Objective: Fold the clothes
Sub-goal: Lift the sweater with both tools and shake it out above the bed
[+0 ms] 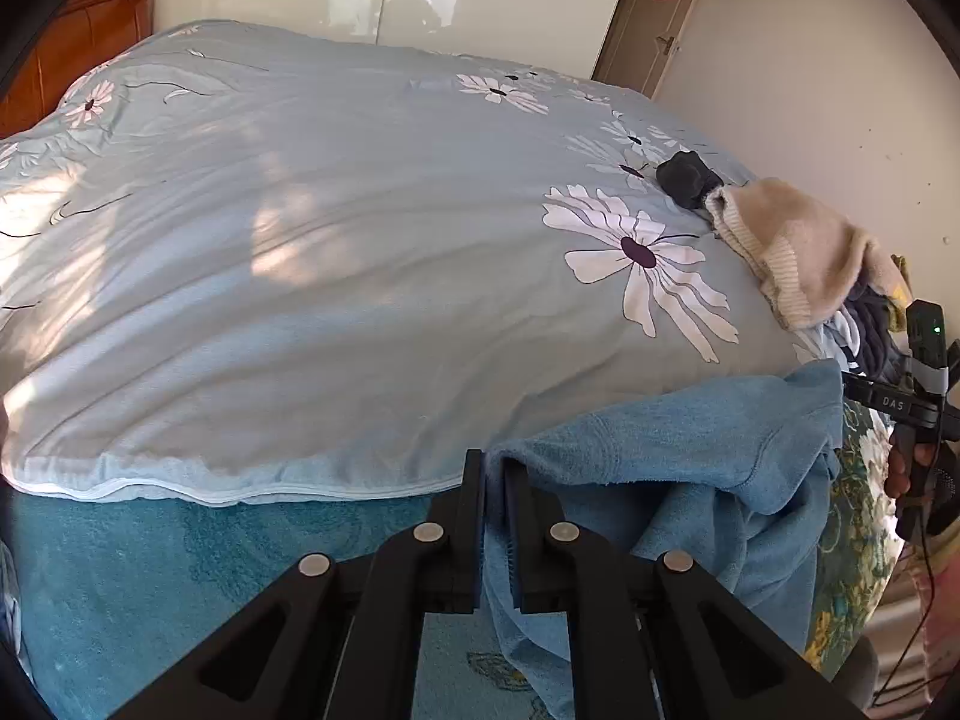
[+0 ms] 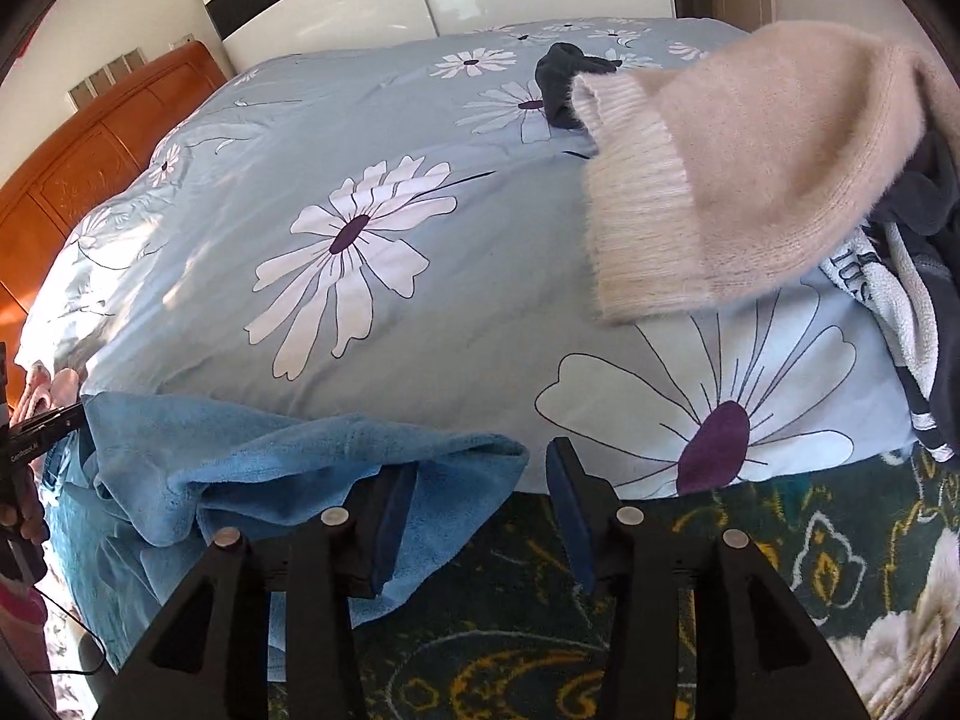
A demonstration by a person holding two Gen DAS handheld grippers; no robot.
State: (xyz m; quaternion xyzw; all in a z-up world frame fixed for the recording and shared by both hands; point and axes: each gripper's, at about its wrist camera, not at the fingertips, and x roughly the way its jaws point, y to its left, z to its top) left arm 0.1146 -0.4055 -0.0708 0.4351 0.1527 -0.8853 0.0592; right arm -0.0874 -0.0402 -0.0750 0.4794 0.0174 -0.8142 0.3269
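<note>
A light blue terry garment (image 1: 690, 456) lies bunched at the near edge of the bed, partly on the floral duvet (image 1: 360, 240). My left gripper (image 1: 495, 480) is shut on one edge of it, with cloth pinched between the pads and hanging below. In the right wrist view the same blue garment (image 2: 288, 468) drapes over the left finger of my right gripper (image 2: 480, 480). That gripper's jaws stand apart and nothing is pressed between them. The right gripper (image 1: 918, 396) also shows at the right edge of the left wrist view, held by a hand.
A beige fuzzy sweater (image 2: 750, 180) tops a heap of dark and white clothes (image 2: 918, 300) at the bed's right side. A dark grey garment (image 2: 564, 81) lies behind it. A wooden headboard (image 2: 90, 168) is at left, and a white wardrobe (image 1: 390, 0) stands behind the bed.
</note>
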